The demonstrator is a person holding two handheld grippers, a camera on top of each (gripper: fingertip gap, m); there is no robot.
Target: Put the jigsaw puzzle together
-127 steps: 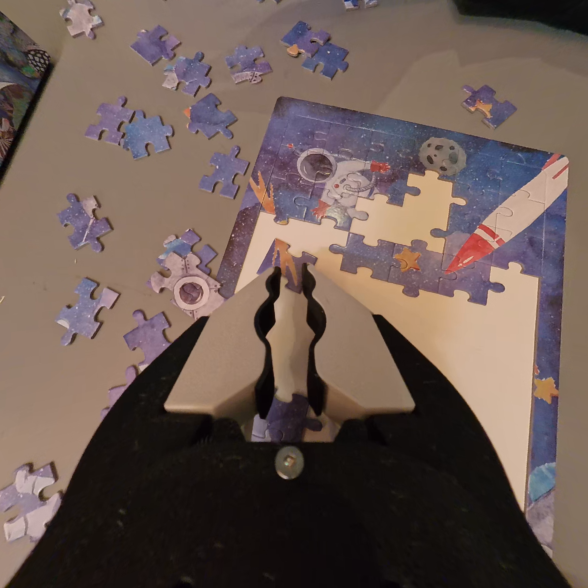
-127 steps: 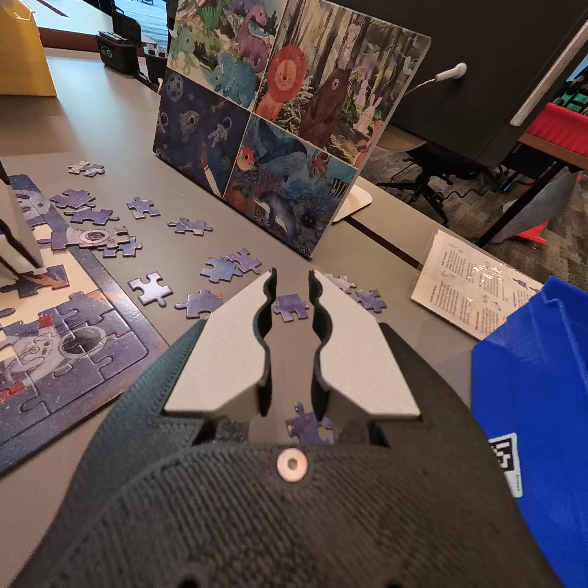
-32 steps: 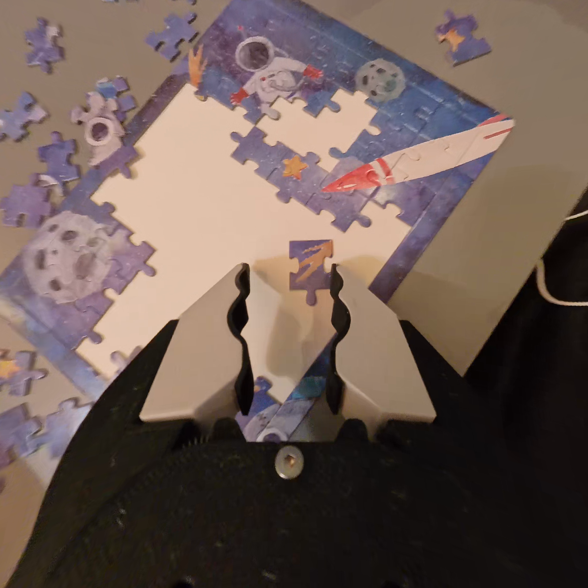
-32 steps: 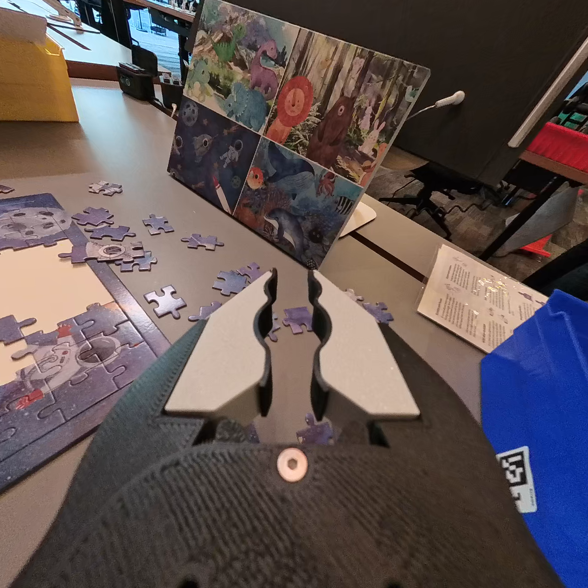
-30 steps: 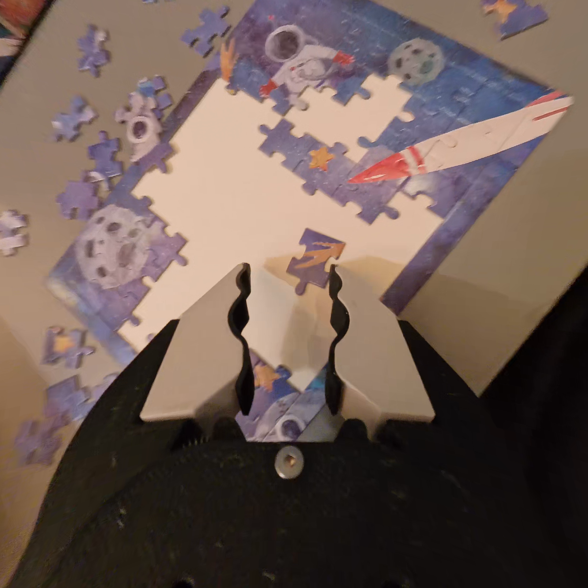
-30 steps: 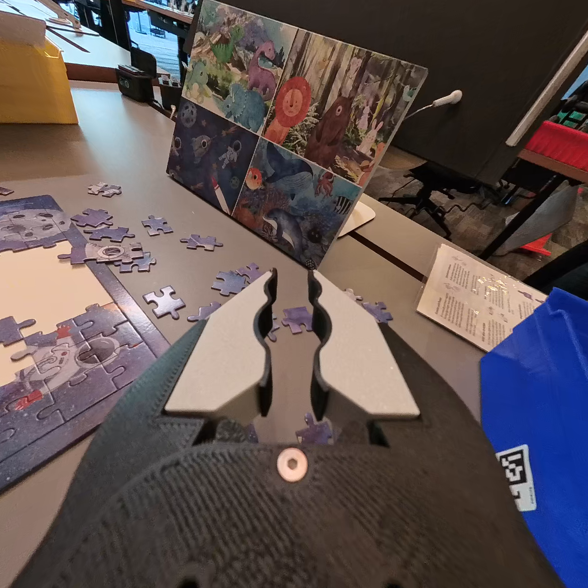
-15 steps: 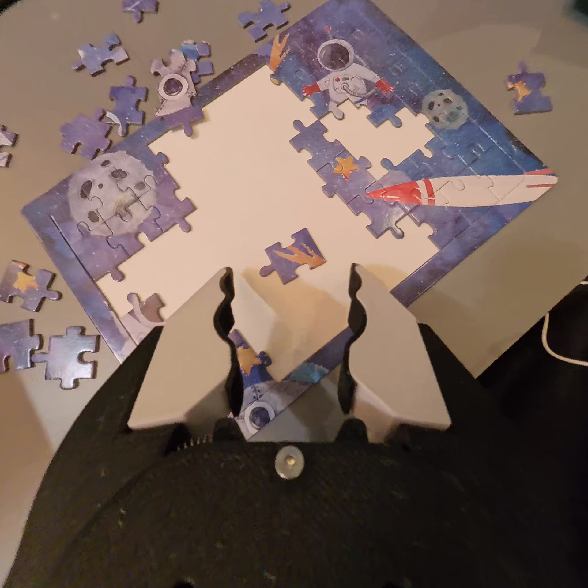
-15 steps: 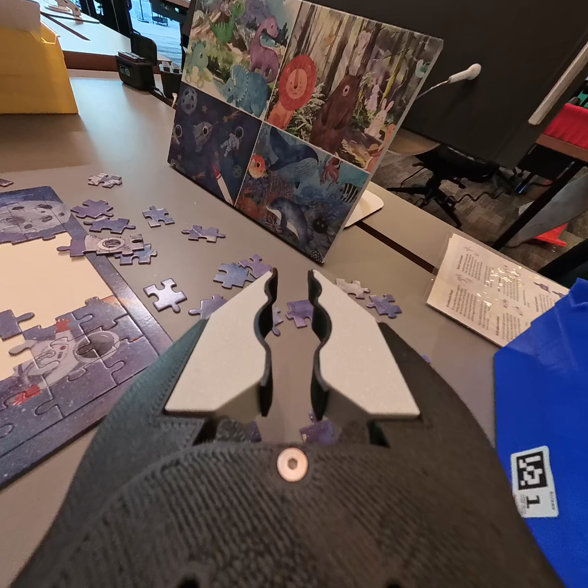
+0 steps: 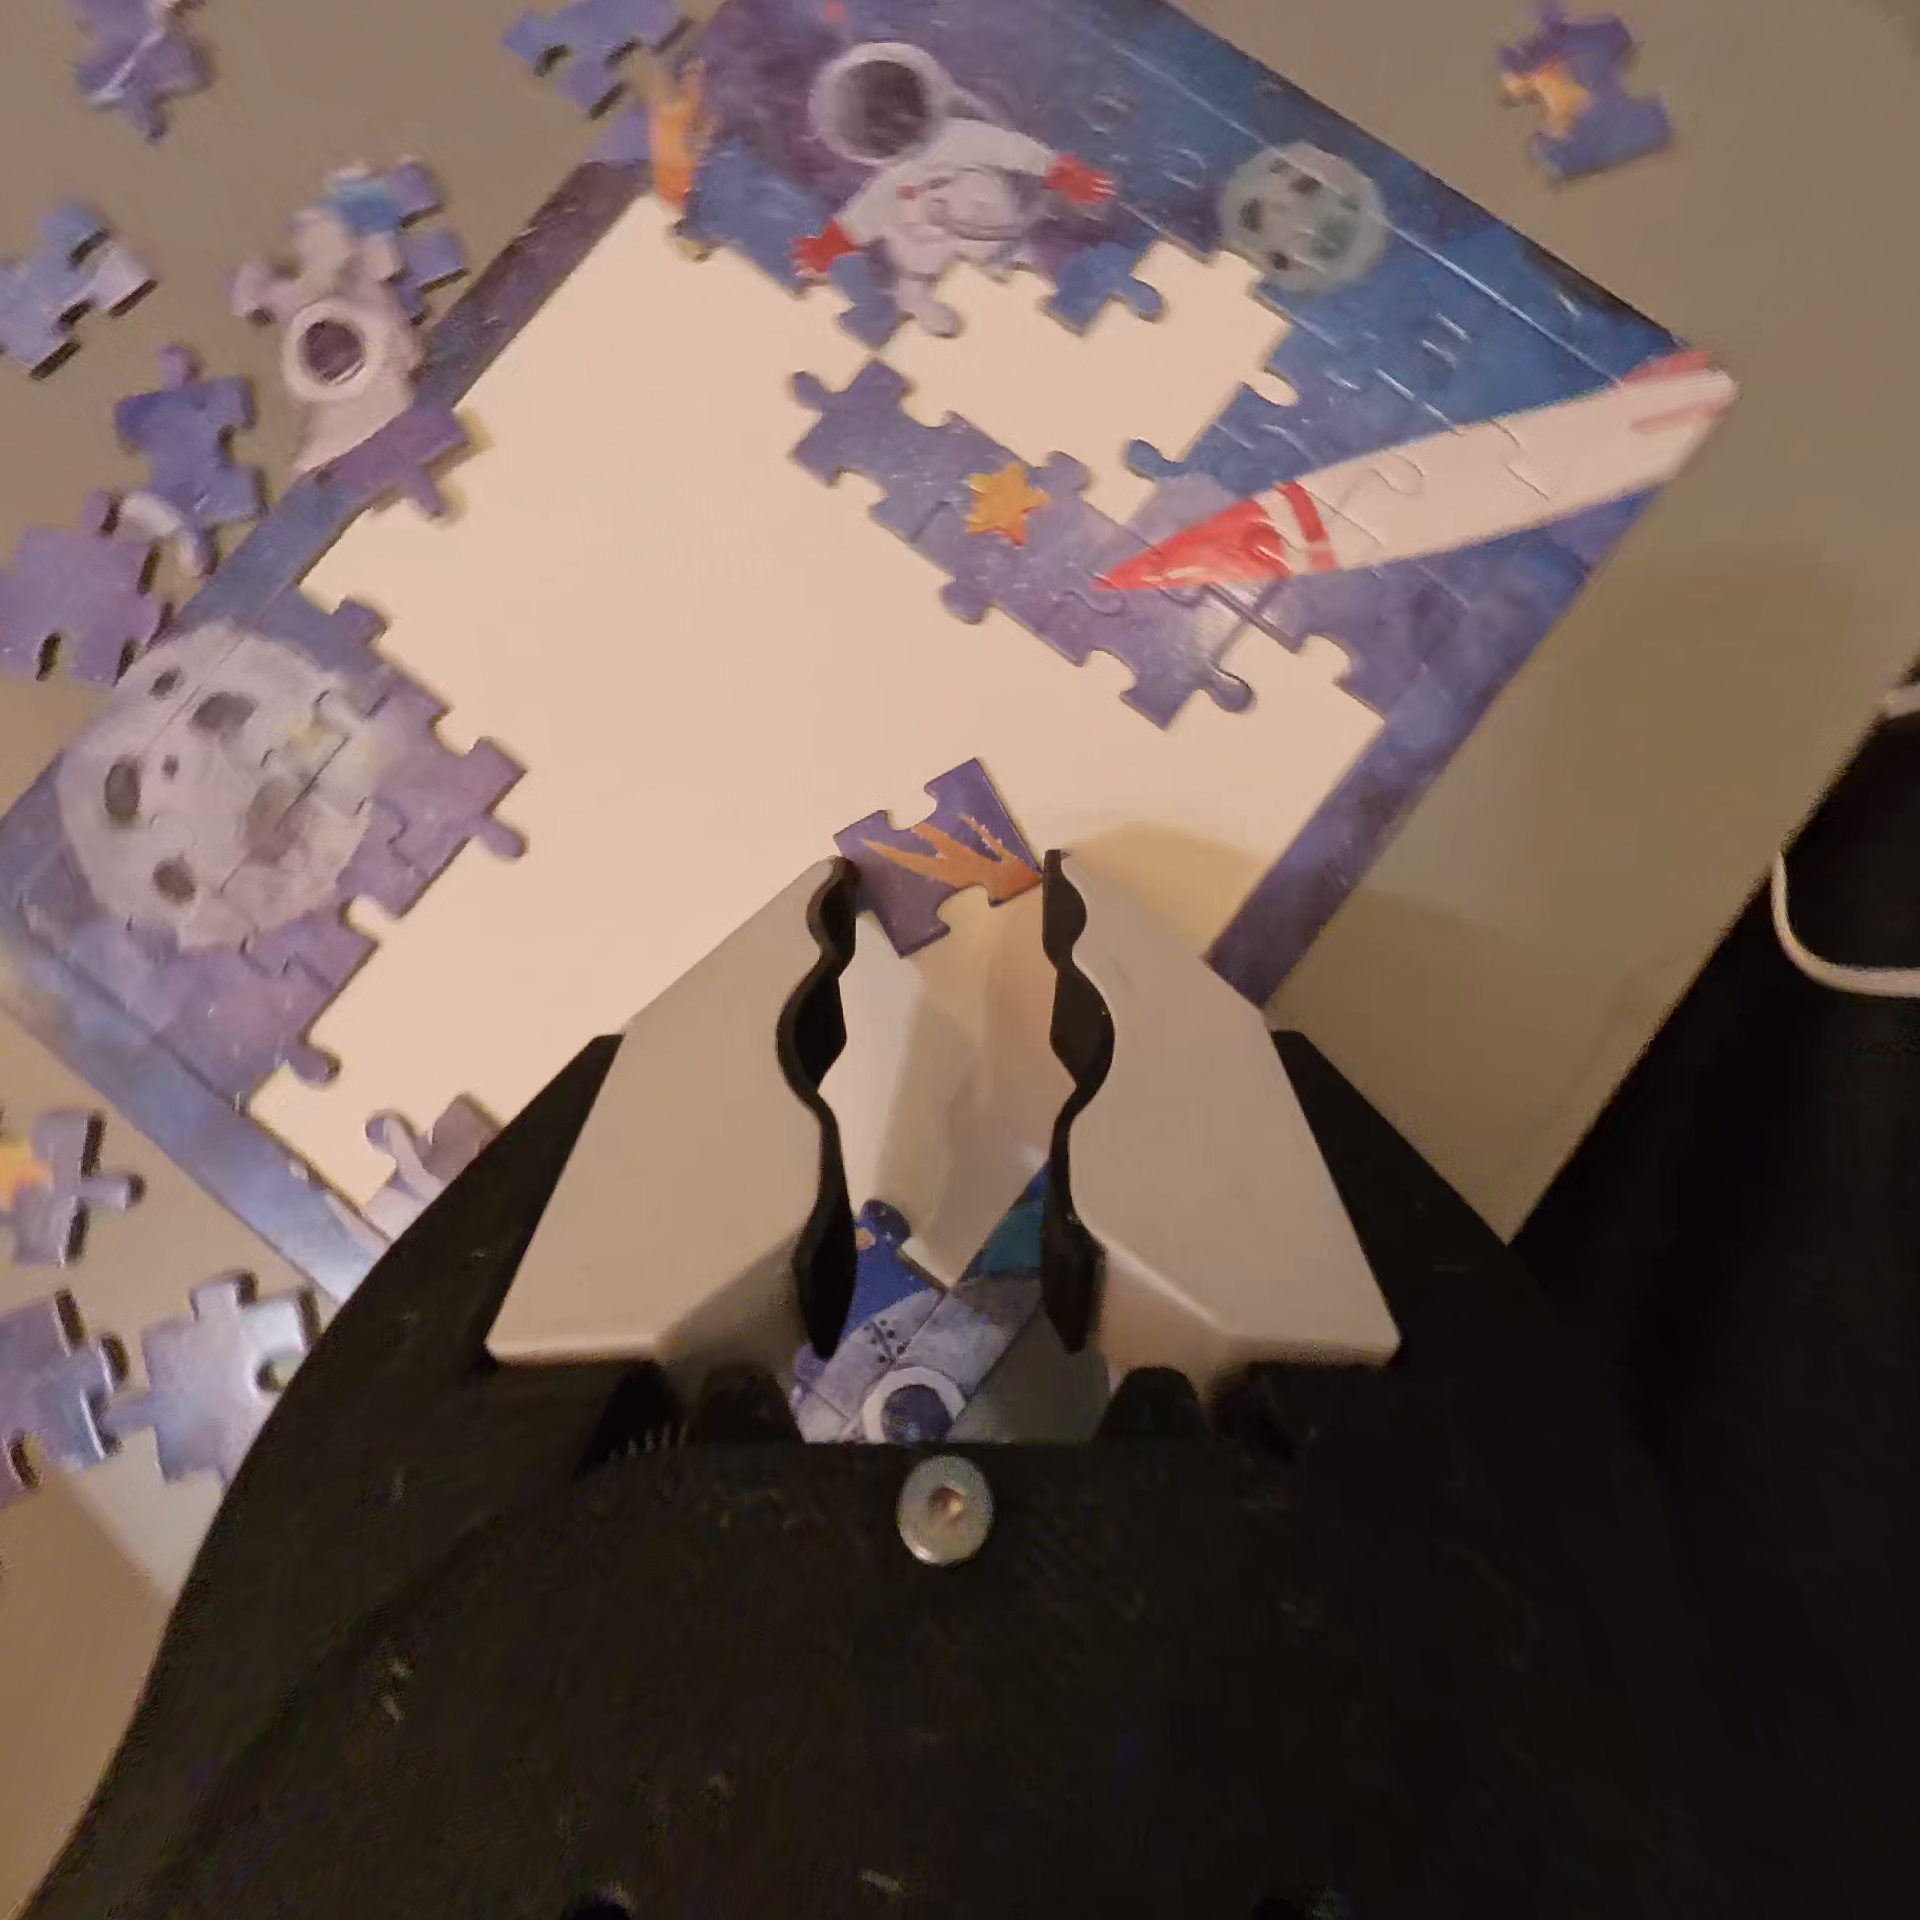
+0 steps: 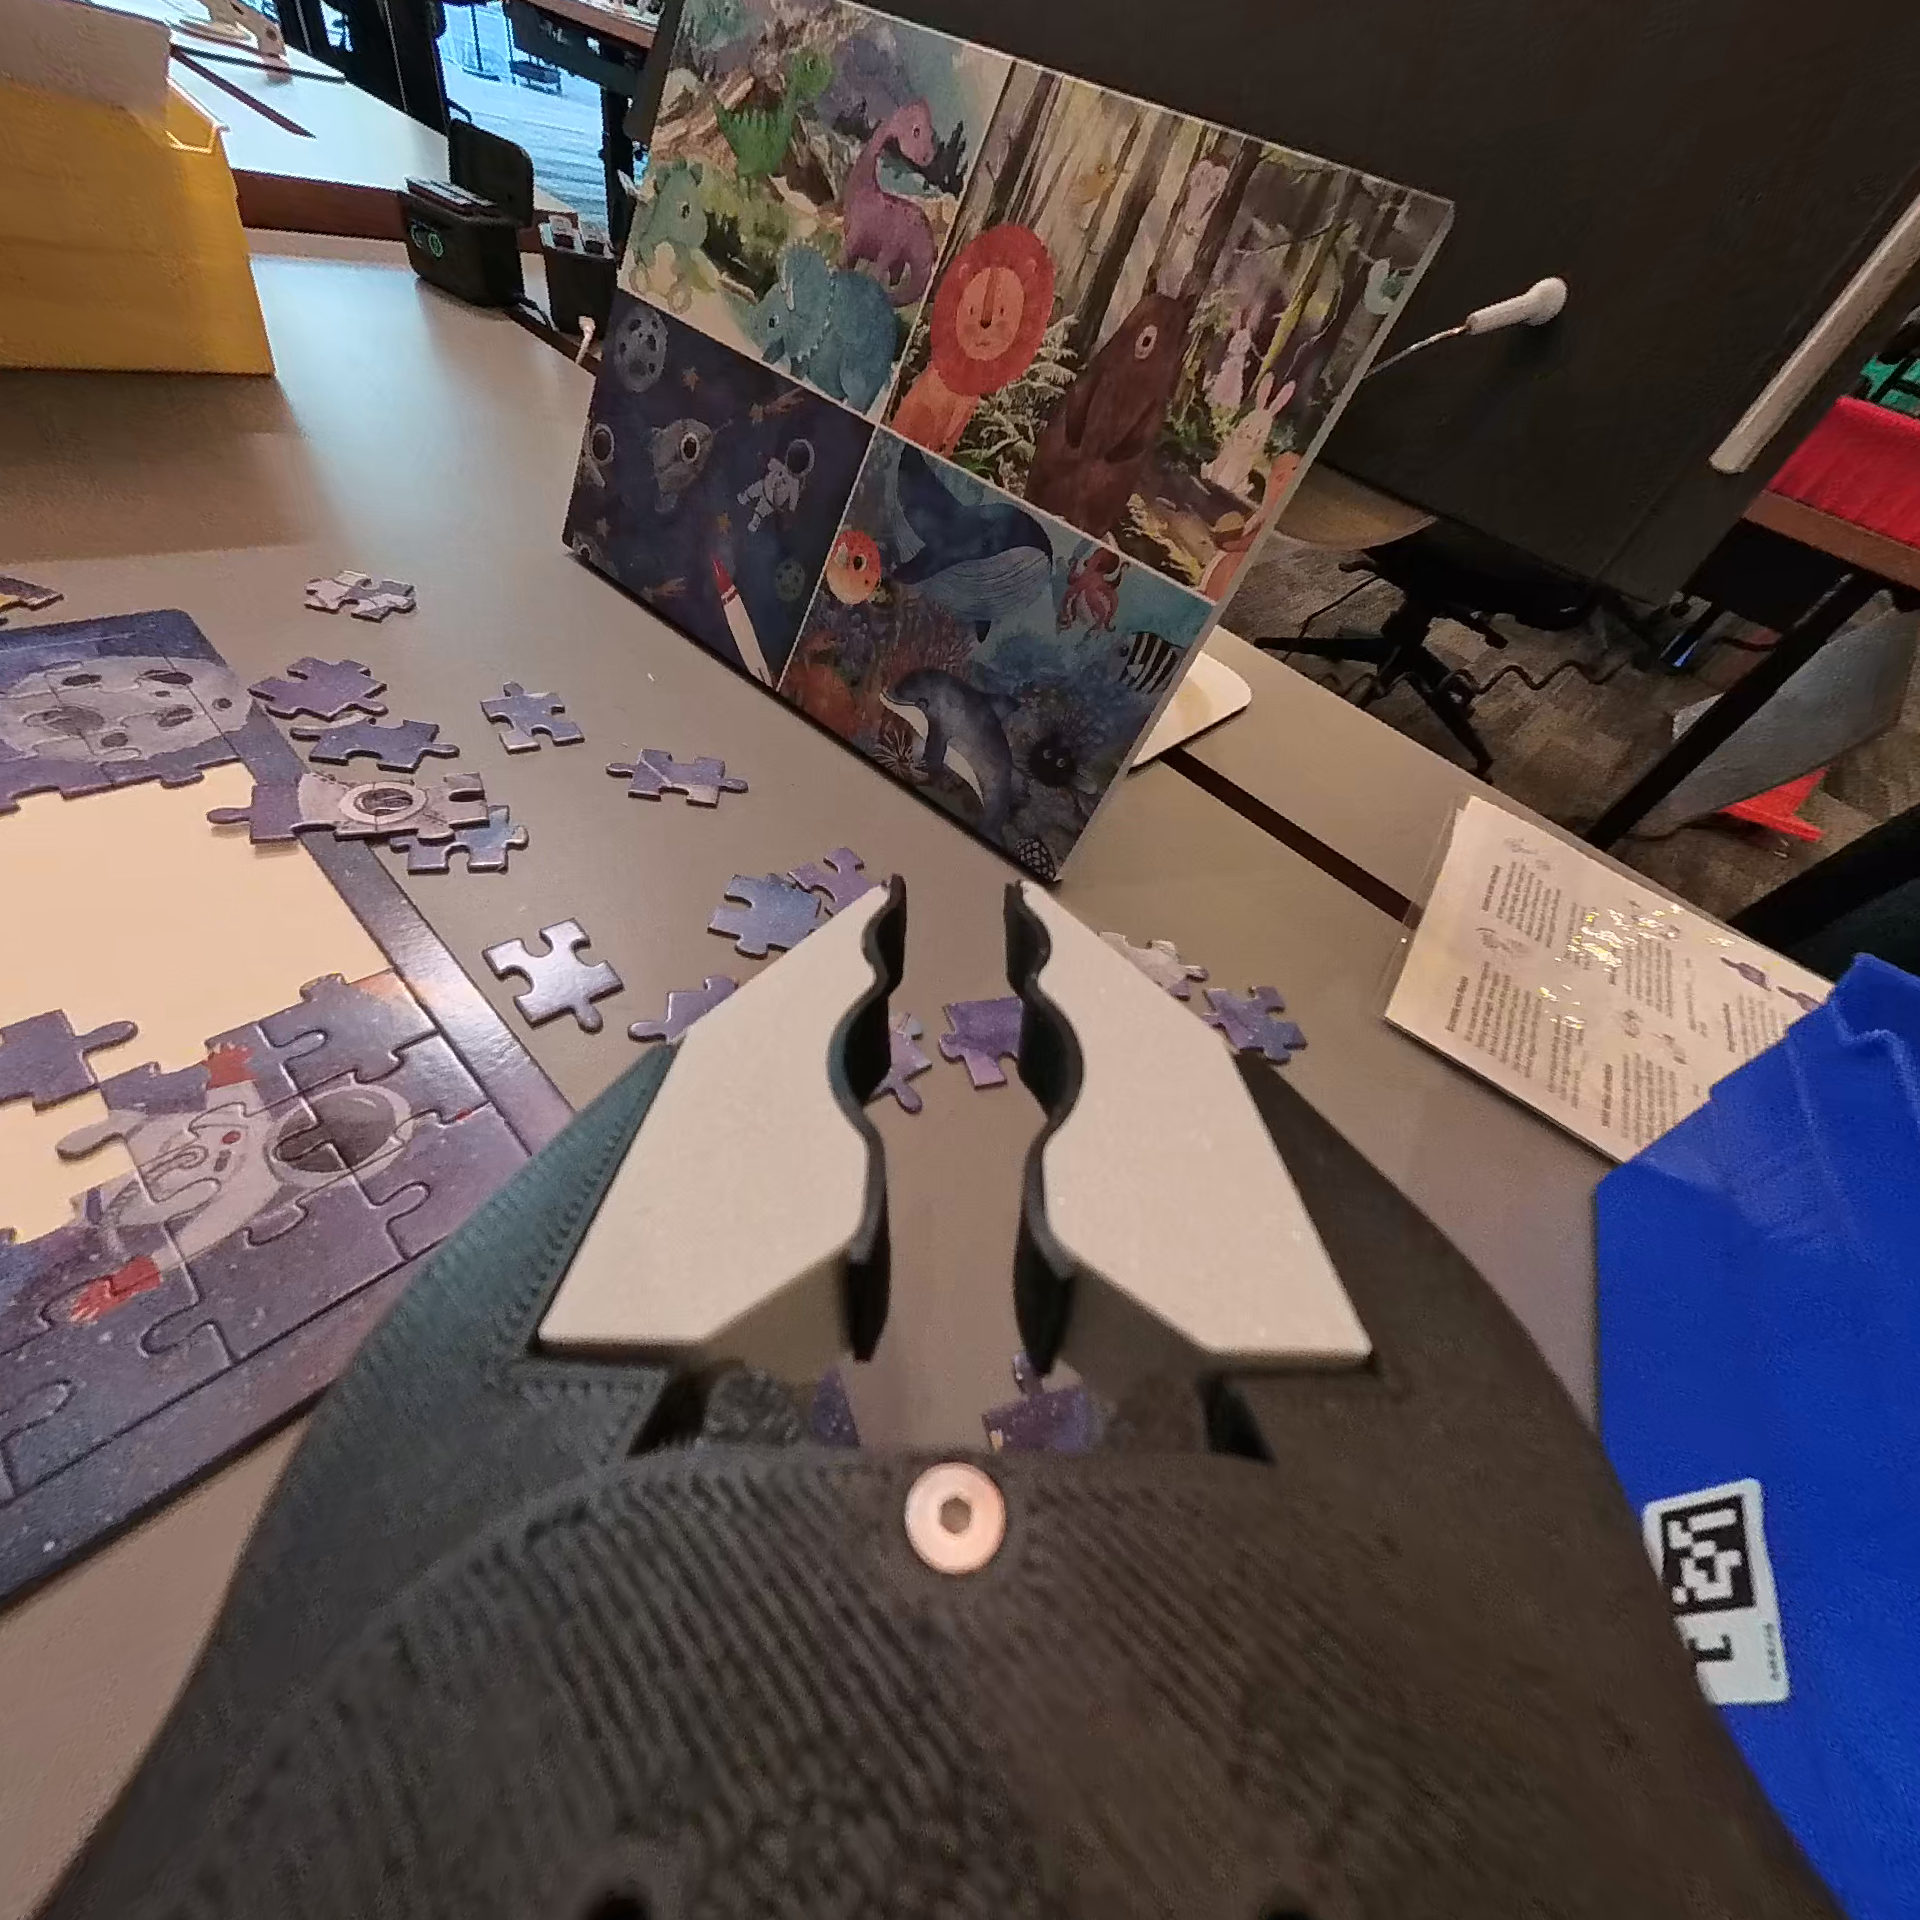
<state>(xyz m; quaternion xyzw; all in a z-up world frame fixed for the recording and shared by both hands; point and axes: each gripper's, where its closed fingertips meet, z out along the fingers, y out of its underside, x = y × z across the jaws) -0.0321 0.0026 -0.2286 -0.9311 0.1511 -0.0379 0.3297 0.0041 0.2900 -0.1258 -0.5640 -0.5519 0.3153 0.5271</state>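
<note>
Left gripper jaws, half-closed, pinch a comet-marked puzzle piece at 12 o'clock, tips on opposite corners. Right gripper jaws are narrowly parted and empty.

Left gripper sits over puzzle board w/ a loose piece between its tips. Rocket at 2 o'clock, moon at 9. Right gripper: picture stand at 12 (scattered pieces before it), sheet at 2.
</note>
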